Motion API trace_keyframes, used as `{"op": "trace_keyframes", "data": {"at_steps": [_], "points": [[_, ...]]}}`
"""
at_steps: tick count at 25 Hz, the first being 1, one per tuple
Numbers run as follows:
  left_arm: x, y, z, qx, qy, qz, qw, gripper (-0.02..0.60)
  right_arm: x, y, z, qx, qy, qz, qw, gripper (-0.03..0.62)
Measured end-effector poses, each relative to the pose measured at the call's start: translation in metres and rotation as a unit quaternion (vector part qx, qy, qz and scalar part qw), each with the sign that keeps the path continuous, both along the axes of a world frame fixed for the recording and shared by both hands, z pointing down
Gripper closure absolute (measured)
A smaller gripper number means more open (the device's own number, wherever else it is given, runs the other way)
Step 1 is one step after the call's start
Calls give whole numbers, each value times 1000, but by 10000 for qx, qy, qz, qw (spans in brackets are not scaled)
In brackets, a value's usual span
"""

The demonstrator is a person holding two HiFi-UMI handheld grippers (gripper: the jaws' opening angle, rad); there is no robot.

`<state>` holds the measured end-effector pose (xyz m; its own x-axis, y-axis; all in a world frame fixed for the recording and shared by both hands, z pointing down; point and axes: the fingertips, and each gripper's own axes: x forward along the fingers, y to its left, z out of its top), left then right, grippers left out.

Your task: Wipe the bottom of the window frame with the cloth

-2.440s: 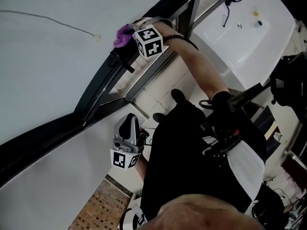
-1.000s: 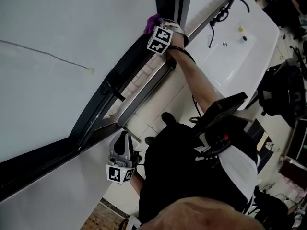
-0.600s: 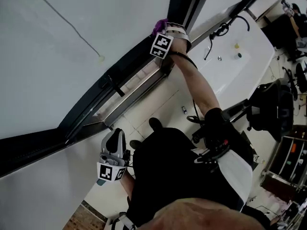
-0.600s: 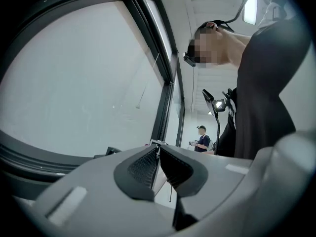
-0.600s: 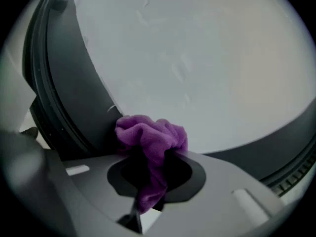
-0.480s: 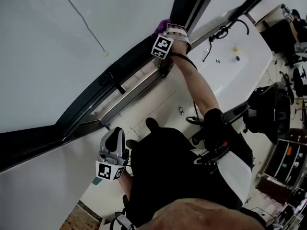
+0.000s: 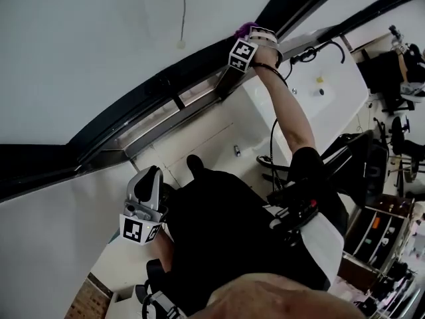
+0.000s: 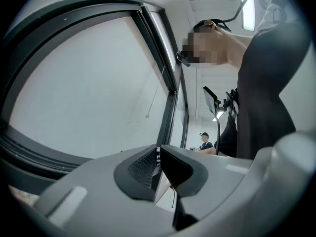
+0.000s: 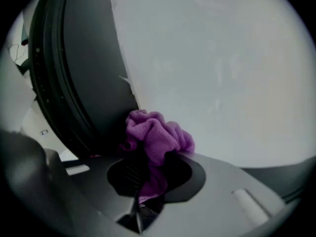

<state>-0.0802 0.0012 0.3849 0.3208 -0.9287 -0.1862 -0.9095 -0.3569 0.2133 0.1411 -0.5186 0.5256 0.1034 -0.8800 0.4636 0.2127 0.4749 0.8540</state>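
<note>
In the head view, the dark window frame [image 7: 153, 88] runs diagonally under the pale glass. My right gripper [image 7: 247, 40] is raised at arm's length to the frame's far end, next to the upright post, and is shut on the purple cloth [image 7: 246, 28]. In the right gripper view the bunched cloth [image 9: 157, 132] sticks out of the right gripper [image 9: 148, 164] and presses where the dark frame [image 9: 84, 83] meets the glass [image 9: 222, 58]. My left gripper [image 7: 143, 201] hangs low by my body. The left gripper [image 8: 158, 161] is shut with nothing in it.
A window handle [image 7: 174, 102] juts from the frame midway. A pull cord with a bob [image 7: 180, 44] hangs on the glass. A white basin [image 7: 332, 72] with a dark tap [image 7: 311, 49] stands right of the window. Dark chairs and gear [image 7: 392, 65] crowd the far right.
My right gripper has slid the cloth along the frame, away from the handle and up to the upright post. The head view has swung round. My left gripper has stayed low.
</note>
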Motion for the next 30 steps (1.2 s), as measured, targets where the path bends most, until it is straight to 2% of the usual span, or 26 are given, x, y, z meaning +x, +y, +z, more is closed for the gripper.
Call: {"op": "trace_keyframes", "data": {"at_steps": [2, 3, 5, 8, 9, 11, 12, 13, 14, 15, 16, 17, 18, 19, 20, 21, 22, 23, 24, 25, 26, 30], "points": [[-2, 6, 1, 14, 5, 3, 10000, 558, 2, -3, 3, 193, 78, -117, 9997, 536], [-3, 10, 1, 5, -2, 3, 10000, 558, 6, -1, 6, 96, 33, -54, 9999, 540], [-10, 16, -2, 32, -29, -34, 10000, 558, 18, 13, 9, -542, -108, 334, 9979, 542], [-20, 29, -7, 72, -44, -104, 9999, 558, 52, 70, 12, -1884, -288, 1027, 9763, 536], [-24, 34, -6, 59, -37, -99, 9999, 558, 57, 94, 7, -2096, -617, 1082, 9698, 536], [-33, 39, -8, 84, 1, -88, 9999, 558, 43, 140, -13, -2216, -1806, 823, 9547, 534], [-36, 38, -11, 124, 26, -74, 9999, 558, 25, 163, -26, -2288, -2584, 540, 9370, 534], [-38, 37, -13, 163, 51, -43, 9998, 558, 0, 189, -40, -2423, -3432, 156, 9073, 534], [-39, 36, -16, 194, 72, -1, 9998, 558, -28, 217, -57, -2624, -4294, -315, 8636, 534], [-40, 34, -18, 225, 85, 46, 9997, 558, -56, 247, -77, -2873, -5111, -831, 8058, 534], [-40, 33, -21, 267, 88, 90, 9996, 558, -82, 279, -102, -3149, -5828, -1353, 7368, 534], [-41, 31, -25, 323, 86, 124, 9994, 558, -105, 312, -130, -3436, -6403, -1843, 6618, 534], [-42, 30, -30, 383, 82, 137, 9991, 558, -124, 344, -157, -3721, -6818, -2268, 5876, 534], [-43, 31, -34, 436, 76, 120, 9989, 558, -139, 373, -181, -3995, -7080, -2615, 5203, 534], [-45, 34, -38, 470, 72, 71, 9988, 558, -152, 398, -199, -4251, -7226, -2876, 4631, 534], [-47, 38, -41, 479, 78, -3, 9988, 558, -165, 419, -208, -4489, -7299, -3035, 4167, 534], [-49, 43, -42, 471, 100, -85, 9988, 558, -176, 435, -211, -4718, -7330, -3091, 3802, 534], [-52, 48, -41, 453, 134, -163, 9988, 558, -187, 448, -208, -4943, -7331, -3072, 3518, 534], [-55, 53, -39, 427, 171, -236, 9987, 558, -198, 460, -202, -5151, -7309, -3026, 3300, 534], [-60, 58, -36, 393, 204, -316, 9985, 558, -210, 471, -197, -5324, -7266, -2995, 3144, 534], [-65, 63, -33, 355, 231, -411, 9983, 558, -220, 483, -192, -5467, -7206, -2991, 3040, 533], [-87, 89, -30, 346, 323, -780, 9958, 558, -252, 528, -179, -5970, -6905, -3011, 2759, 533]]}}
